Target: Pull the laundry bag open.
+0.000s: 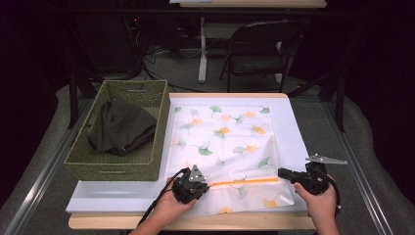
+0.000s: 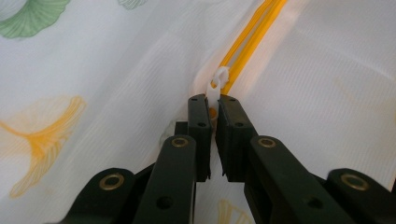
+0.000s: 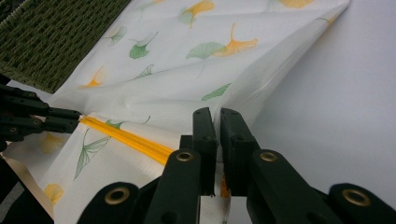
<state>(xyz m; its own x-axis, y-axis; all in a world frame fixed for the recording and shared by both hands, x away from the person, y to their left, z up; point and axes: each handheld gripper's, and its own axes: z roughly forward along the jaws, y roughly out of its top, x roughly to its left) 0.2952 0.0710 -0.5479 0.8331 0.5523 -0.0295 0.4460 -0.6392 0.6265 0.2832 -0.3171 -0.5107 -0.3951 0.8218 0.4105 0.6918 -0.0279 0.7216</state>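
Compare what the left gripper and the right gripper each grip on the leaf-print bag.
The left gripper pinches the small white zipper pull at one end of the orange zipper; the right gripper pinches the white leaf-print fabric bag at the zipper's other end. In the high view, the left gripper sits over the bag, while the right gripper reaches in from beside it. Both are shut, with a thin layer between the fingers.

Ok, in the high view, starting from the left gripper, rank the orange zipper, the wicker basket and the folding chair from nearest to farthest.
1. Orange zipper: right at the left gripper, running off to its right; the fingers pinch its white pull tab.
2. Wicker basket: just up and left of it, on the table's left side.
3. Folding chair: far back on the floor, beyond the table.
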